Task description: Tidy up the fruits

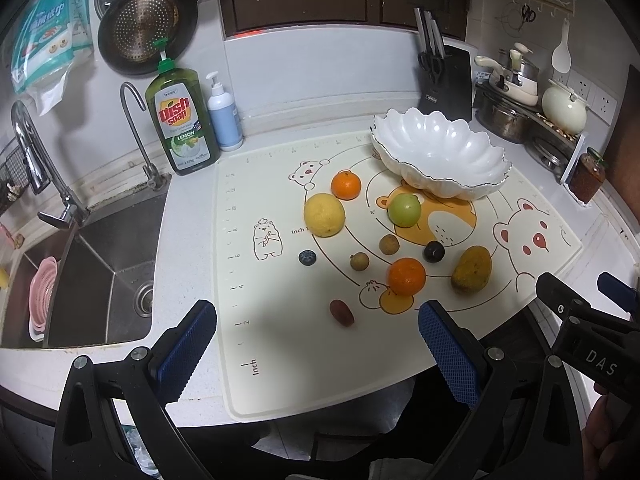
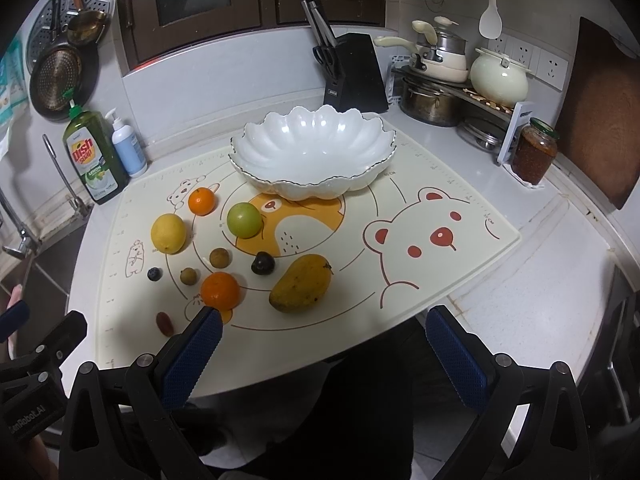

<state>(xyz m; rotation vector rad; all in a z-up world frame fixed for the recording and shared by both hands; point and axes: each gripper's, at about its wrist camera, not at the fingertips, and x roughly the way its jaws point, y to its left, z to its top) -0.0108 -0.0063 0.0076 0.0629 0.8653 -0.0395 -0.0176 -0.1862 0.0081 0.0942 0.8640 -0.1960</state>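
Fruit lies scattered across a bear-printed mat (image 2: 460, 184) on a white kitchen counter (image 2: 540, 280), and none of it sits in the scalloped white bowl (image 2: 312, 148) at the mat's far edge. In both views we count a lemon (image 2: 168, 234), two oranges (image 2: 201, 201) (image 2: 220, 290), a green apple (image 2: 244, 219), a mango (image 2: 301, 282), a dark plum (image 2: 263, 263), two small brown longans (image 2: 220, 258) (image 2: 187, 276), a blueberry (image 2: 155, 274) and a reddish date (image 2: 164, 323). We hold the left gripper (image 1: 318, 346) and the right gripper (image 2: 324, 350) above the near edge, each with its jaws wide apart and nothing between them. Only the left wrist view shows us the sink (image 1: 104, 264), its taps and a pink strainer (image 1: 42, 292); only the right wrist view shows the brown board (image 2: 600, 120) at the far right. Each camera catches the other gripper at its frame edge.
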